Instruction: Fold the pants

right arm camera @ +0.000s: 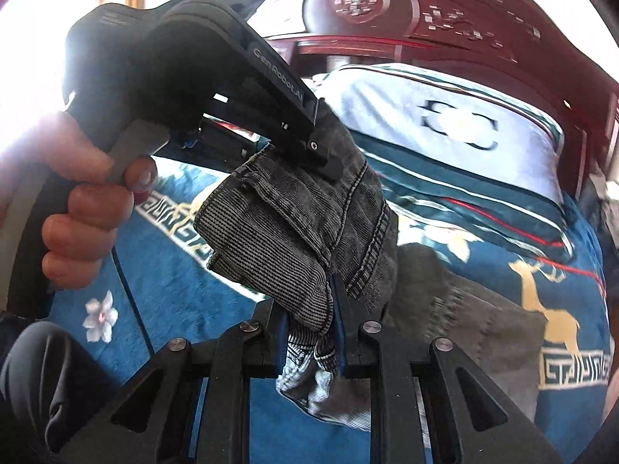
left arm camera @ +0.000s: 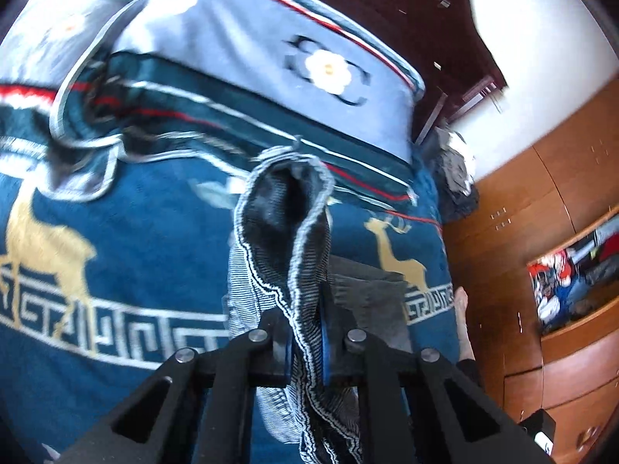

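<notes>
The black left gripper (left arm camera: pixel 305 342) is clamped on a bunched fold of the dark grey washed-denim pants (left arm camera: pixel 282 224), lifted above the blue plush blanket with gold deer (left arm camera: pixel 116 232). The black right gripper (right arm camera: pixel 336 324) pinches the same pants (right arm camera: pixel 309 208) at a stitched seam, while the person's bare left hand (right arm camera: pixel 81 208) grips the other tool's handle. A pale blue pillow (right arm camera: pixel 445 123) lies beyond.

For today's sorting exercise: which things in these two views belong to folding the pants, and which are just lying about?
Part of the job:
- pants, gray denim, held up over the bed
- left gripper, jaws shut on the pants
- right gripper, jaws shut on the pants
- blue deer blanket, below the pants

Just lying about:
- pillow
- wooden wardrobe
- carved headboard
</notes>
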Available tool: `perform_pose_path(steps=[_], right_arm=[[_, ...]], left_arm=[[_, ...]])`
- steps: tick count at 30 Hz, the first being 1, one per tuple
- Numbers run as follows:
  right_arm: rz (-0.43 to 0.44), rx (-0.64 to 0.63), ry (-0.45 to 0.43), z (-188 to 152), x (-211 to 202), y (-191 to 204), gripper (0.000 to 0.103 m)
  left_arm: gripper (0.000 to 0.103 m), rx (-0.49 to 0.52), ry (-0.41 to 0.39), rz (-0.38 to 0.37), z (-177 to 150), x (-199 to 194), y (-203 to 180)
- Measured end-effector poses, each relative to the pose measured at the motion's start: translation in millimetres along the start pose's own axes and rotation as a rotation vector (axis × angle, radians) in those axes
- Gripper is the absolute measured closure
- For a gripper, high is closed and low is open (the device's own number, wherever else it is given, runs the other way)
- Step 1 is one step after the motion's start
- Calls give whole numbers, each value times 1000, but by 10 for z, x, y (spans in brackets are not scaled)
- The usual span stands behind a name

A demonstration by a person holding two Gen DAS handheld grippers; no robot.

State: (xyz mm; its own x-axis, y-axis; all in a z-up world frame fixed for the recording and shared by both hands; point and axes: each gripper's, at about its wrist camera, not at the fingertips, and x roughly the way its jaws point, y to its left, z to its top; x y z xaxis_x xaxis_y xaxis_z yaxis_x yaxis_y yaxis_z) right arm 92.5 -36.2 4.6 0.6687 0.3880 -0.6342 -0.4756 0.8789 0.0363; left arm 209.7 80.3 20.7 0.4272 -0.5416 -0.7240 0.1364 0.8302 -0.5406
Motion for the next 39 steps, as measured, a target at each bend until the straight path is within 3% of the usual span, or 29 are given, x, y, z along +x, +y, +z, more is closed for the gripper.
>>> perform_pose_path(steps=[6,13,16,22,24,27,31,33,39], right_arm=[[-55,83,-17,-160,-280,-468,86],[-75,255,13,-474,-453,-1120,87],[-68,343,31,-639,-448,-1390,86],[26,655,118,-1149,-194,-2047,82],[39,727,147,-1266,-131,-2162,80],[39,799,169,-1370,-88,-2250,75],[-3,791,166,-1358,-144,-2246,69],[-34,782,169,-1356,-187,-2227,65],[-66,844,150,-1390,-388,-2352,59]], left_arm=[[93,129,55,-5,3,340,-749],[93,236,152,-16,-187,1023,-1507],[93,269,196,4,-294,1347,-1682],[88,271,301,45,-538,1984,-1706],[79,252,311,22,-600,2071,-1703],[70,249,310,-1,-610,2083,-1752],[60,267,283,-31,-533,1895,-1817],[50,281,251,-39,-491,1723,-1803],[46,273,144,-16,-562,1084,-1404]])
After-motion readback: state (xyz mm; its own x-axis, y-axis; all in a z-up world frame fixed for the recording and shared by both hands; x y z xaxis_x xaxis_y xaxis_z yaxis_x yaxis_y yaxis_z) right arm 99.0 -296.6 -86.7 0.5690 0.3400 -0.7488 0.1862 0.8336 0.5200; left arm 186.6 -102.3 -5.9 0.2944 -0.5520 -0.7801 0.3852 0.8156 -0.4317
